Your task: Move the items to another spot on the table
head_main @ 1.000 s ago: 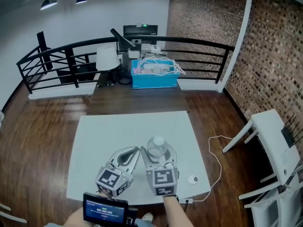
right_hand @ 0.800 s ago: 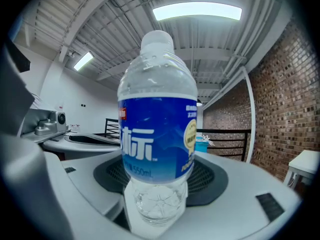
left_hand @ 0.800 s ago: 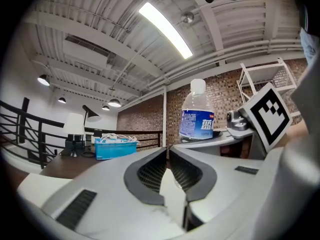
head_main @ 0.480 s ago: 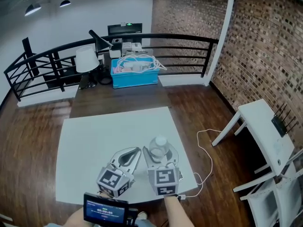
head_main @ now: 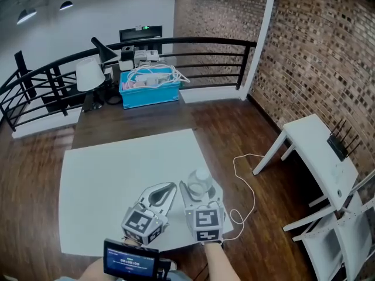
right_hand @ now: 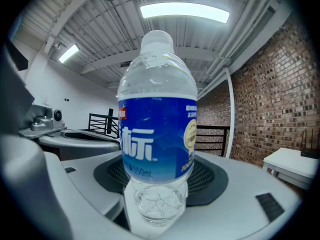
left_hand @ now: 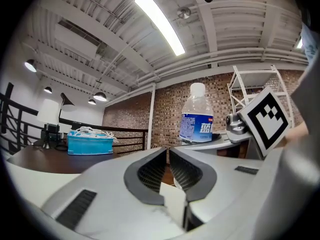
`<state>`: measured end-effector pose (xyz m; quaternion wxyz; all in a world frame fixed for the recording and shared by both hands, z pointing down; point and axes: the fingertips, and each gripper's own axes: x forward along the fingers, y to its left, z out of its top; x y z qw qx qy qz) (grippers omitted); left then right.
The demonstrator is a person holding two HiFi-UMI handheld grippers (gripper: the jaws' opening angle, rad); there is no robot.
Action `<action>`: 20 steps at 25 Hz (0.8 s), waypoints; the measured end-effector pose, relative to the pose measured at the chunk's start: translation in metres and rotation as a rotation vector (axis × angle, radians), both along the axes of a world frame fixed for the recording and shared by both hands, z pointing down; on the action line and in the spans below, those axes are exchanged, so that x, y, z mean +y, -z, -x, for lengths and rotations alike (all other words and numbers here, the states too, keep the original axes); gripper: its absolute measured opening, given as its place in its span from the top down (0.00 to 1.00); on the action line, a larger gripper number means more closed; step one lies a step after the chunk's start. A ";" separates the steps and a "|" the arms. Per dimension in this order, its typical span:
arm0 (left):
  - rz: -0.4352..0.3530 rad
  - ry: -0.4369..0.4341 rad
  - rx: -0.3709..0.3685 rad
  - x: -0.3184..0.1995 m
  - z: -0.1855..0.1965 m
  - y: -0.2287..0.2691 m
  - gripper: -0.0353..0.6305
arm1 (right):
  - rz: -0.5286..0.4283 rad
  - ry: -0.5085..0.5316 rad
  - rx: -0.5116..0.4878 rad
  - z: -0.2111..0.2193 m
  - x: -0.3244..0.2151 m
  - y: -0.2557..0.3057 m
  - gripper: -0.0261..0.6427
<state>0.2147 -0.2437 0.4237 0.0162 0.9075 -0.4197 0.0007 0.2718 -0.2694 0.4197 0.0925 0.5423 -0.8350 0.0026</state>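
The right gripper (right_hand: 159, 181) is clenched on a clear plastic water bottle with a blue label and white cap (right_hand: 157, 119). Its dark ribbed pads (right_hand: 210, 176) press the lower body from both sides so that the bottle stands upright, probably to keep it steady while it is carried. In the head view the bottle is over the near right corner of the white tabletop (head_main: 111, 168); whether its base touches the surface cannot be told. Just beside it on the left, the left gripper (left_hand: 168, 159) has its jaws drawn together on nothing, seemingly idle with no second item in sight. Beyond the table's far edge are a dark wooden floor (head_main: 234, 127), a blue plastic bin of white cables (head_main: 149, 89) on a dark table, a black metal railing (head_main: 193, 41), and a red brick wall (head_main: 328, 69) on the right.
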 end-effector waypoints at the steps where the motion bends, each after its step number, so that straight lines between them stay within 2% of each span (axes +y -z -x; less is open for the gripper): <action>1: 0.002 -0.002 0.001 -0.001 -0.002 -0.001 0.91 | 0.002 -0.004 -0.001 -0.002 -0.001 -0.002 0.53; 12: 0.049 -0.004 -0.023 -0.015 -0.020 -0.027 0.91 | 0.061 -0.025 -0.015 -0.024 -0.013 -0.058 0.53; 20: 0.107 -0.043 -0.036 -0.019 -0.041 -0.052 0.91 | 0.102 -0.045 -0.026 -0.035 -0.024 -0.108 0.53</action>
